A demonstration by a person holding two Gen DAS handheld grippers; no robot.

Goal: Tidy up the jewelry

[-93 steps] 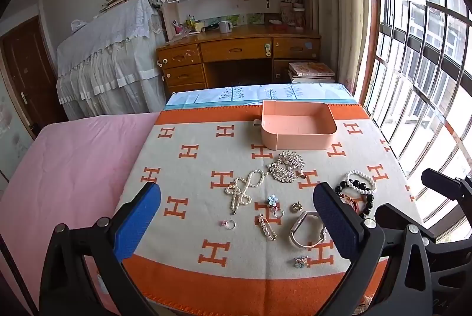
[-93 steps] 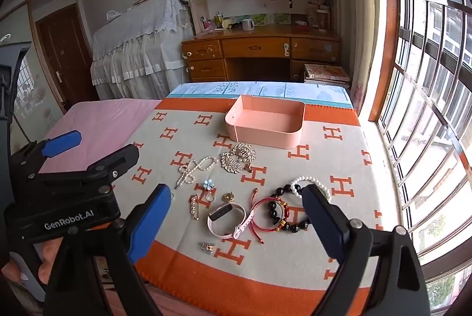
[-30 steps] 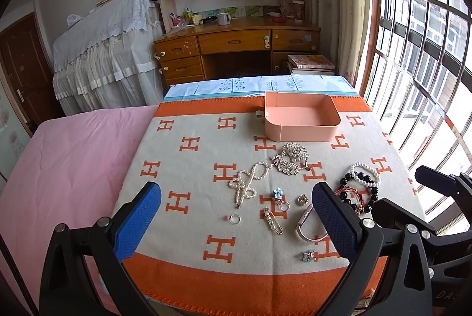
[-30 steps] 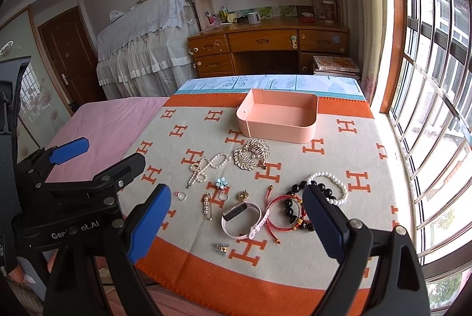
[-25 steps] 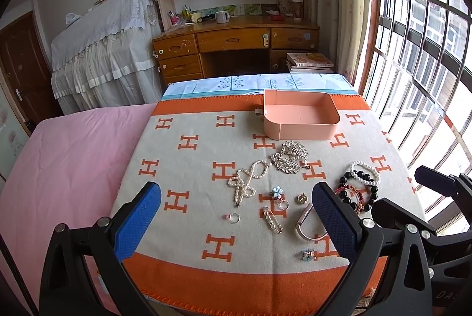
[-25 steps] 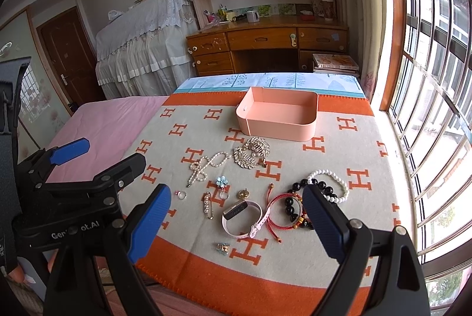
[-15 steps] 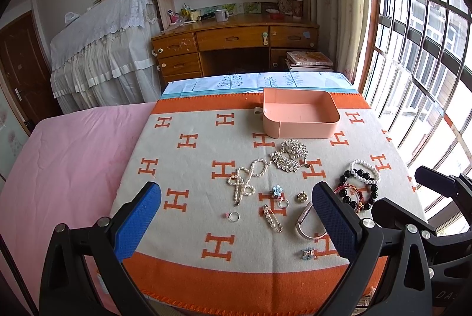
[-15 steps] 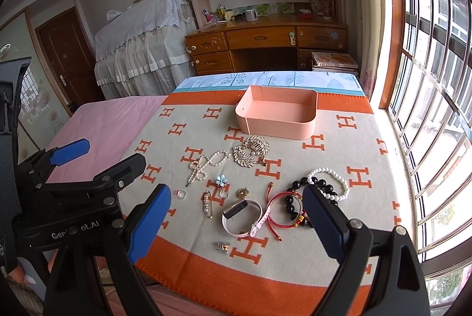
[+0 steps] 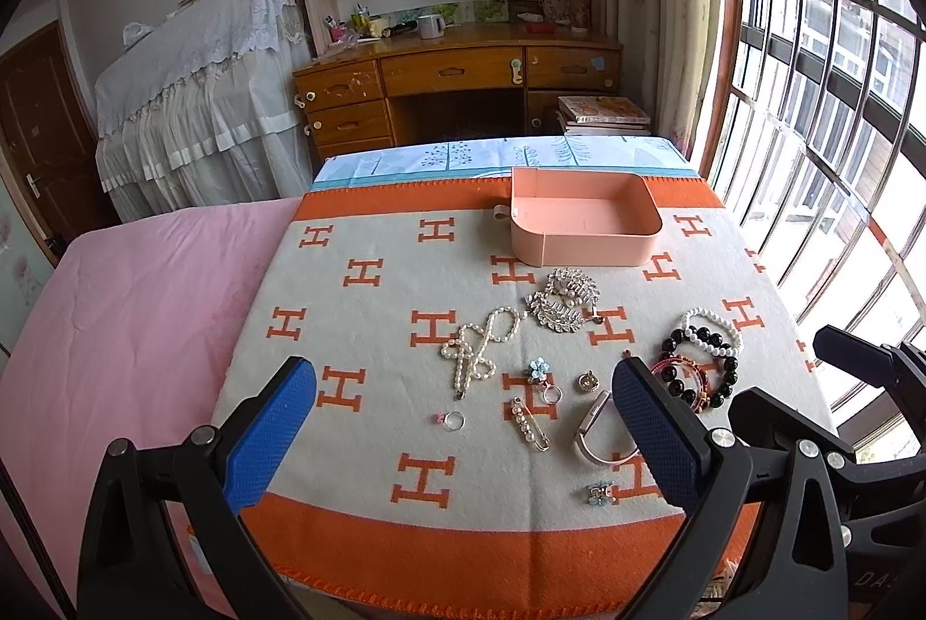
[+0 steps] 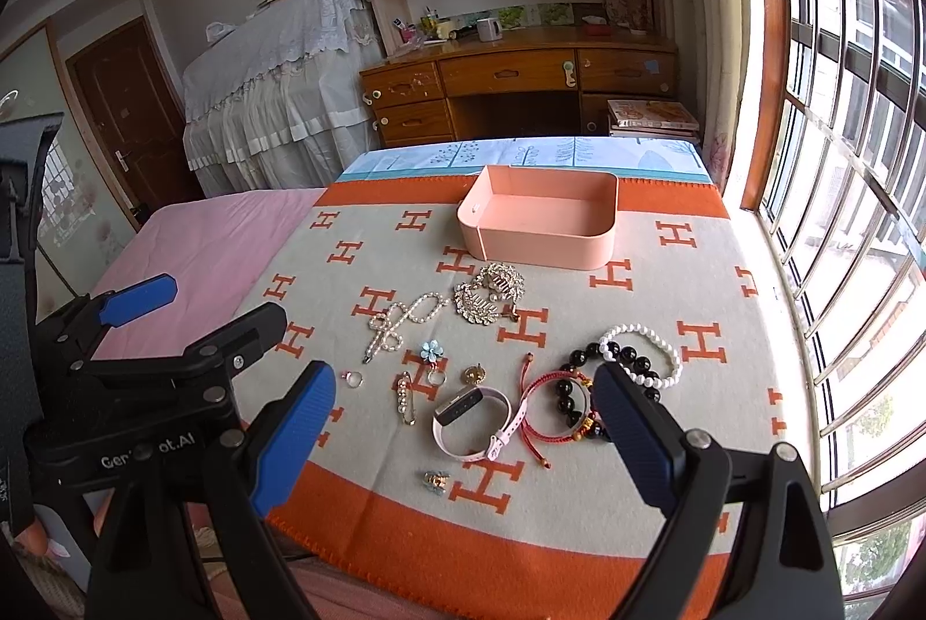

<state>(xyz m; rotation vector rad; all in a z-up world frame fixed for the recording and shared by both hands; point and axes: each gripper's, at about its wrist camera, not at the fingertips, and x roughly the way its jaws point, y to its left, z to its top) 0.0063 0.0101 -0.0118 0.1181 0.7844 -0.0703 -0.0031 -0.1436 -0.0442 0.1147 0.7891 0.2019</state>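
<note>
An empty pink tray (image 9: 584,244) (image 10: 544,249) stands at the far side of an orange-and-cream blanket (image 9: 370,330). Jewelry lies in front of it: a silver comb (image 9: 564,299) (image 10: 489,296), a pearl strand (image 9: 477,351) (image 10: 399,322), a flower ring (image 9: 539,371), a pearl pin (image 9: 529,424), a small ring (image 9: 452,420), a pink watch (image 10: 471,417), a red cord bracelet (image 10: 550,414), black and white bead bracelets (image 9: 703,353) (image 10: 639,353). My left gripper (image 9: 463,432) and right gripper (image 10: 466,423) hover open and empty above the near edge.
A pink sheet (image 9: 127,307) covers the bed left of the blanket. A wooden desk (image 9: 457,93) with shelves stands beyond. Barred windows (image 9: 822,128) run along the right. A small clip (image 9: 599,492) lies near the front edge.
Both grippers have drifted slightly back and up, so the blanket and jewelry sit a little farther away. Nothing was taken hold of.
</note>
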